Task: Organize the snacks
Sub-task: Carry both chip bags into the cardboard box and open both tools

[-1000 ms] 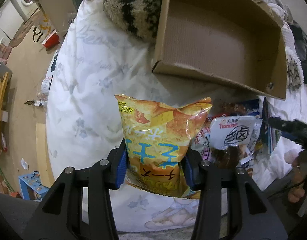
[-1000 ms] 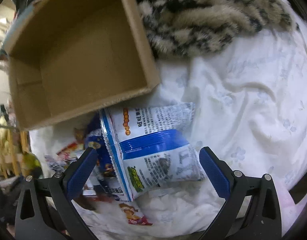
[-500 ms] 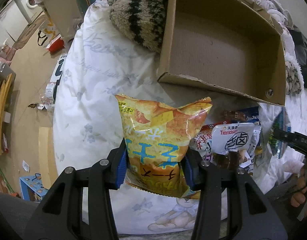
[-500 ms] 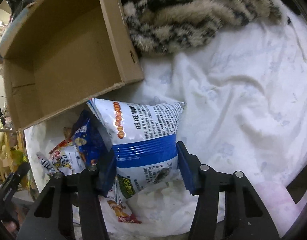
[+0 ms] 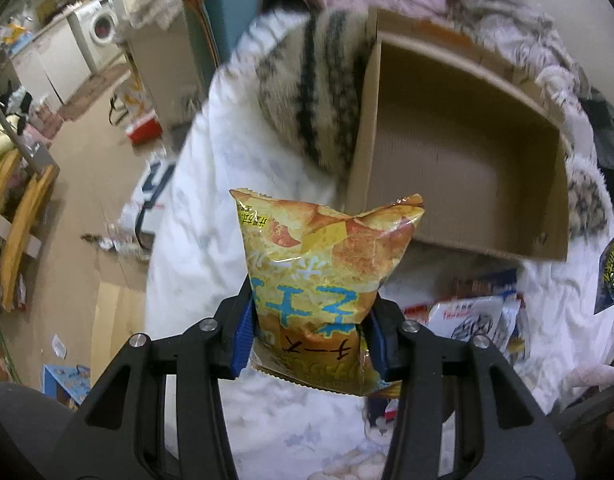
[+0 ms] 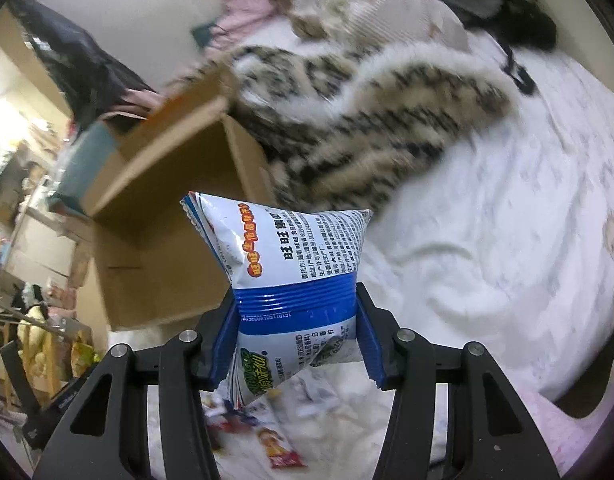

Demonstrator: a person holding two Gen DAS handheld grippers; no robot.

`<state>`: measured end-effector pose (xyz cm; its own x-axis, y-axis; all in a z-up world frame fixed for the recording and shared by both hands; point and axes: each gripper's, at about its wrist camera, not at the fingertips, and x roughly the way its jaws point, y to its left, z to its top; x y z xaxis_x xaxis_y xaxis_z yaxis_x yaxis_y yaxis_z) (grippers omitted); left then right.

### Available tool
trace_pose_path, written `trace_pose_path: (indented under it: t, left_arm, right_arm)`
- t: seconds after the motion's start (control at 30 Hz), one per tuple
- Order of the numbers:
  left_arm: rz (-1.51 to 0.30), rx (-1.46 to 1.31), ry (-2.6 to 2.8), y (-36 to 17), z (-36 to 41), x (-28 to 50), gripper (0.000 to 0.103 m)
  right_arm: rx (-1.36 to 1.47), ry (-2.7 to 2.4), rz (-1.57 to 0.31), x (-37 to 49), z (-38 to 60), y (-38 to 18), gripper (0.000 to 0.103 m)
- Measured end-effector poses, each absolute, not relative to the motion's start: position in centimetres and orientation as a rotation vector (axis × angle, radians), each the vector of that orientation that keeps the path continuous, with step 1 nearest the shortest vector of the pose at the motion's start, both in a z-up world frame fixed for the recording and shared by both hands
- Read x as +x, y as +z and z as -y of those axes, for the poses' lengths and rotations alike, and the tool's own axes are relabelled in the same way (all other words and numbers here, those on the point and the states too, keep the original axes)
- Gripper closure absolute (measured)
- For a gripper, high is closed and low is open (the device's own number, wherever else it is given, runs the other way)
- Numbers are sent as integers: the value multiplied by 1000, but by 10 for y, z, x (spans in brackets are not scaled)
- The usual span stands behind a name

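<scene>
My left gripper (image 5: 313, 336) is shut on a yellow chip bag (image 5: 327, 264) and holds it upright above the white bed. The open cardboard box (image 5: 459, 168) lies ahead to the right, its inside bare. My right gripper (image 6: 295, 340) is shut on a white-and-blue snack bag (image 6: 291, 264) and holds it lifted off the bed, with the same box (image 6: 167, 240) to its left. Several loose snack packets (image 5: 479, 312) lie on the bed in front of the box.
A striped furry blanket (image 6: 367, 108) lies behind and beside the box. The white duvet (image 6: 507, 240) spreads to the right. The bed edge drops to a cluttered floor (image 5: 87, 200) on the left. A small red packet (image 6: 283, 456) lies under the right gripper.
My right gripper closed on the white-and-blue bag and lifted it off the pile. Both grippers have risen and tilted up, so more of the room shows.
</scene>
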<state>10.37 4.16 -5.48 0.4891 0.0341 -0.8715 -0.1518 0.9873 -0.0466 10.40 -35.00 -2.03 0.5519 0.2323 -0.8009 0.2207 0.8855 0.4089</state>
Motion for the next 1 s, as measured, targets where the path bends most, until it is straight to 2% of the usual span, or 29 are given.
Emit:
trace_pose_path:
  t: [0.33, 0.67, 1.0]
  left_arm:
    - [-966, -143, 102, -30, -44, 112, 61]
    - [-891, -39, 15, 4, -7, 158, 61]
    - [-877, 59, -55, -22, 27, 203, 60]
  right_arm:
    - [480, 194, -903, 114, 296, -10, 48]
    - [442, 261, -865, 143, 269, 2, 48]
    - [423, 247, -913, 184, 261, -23, 48]
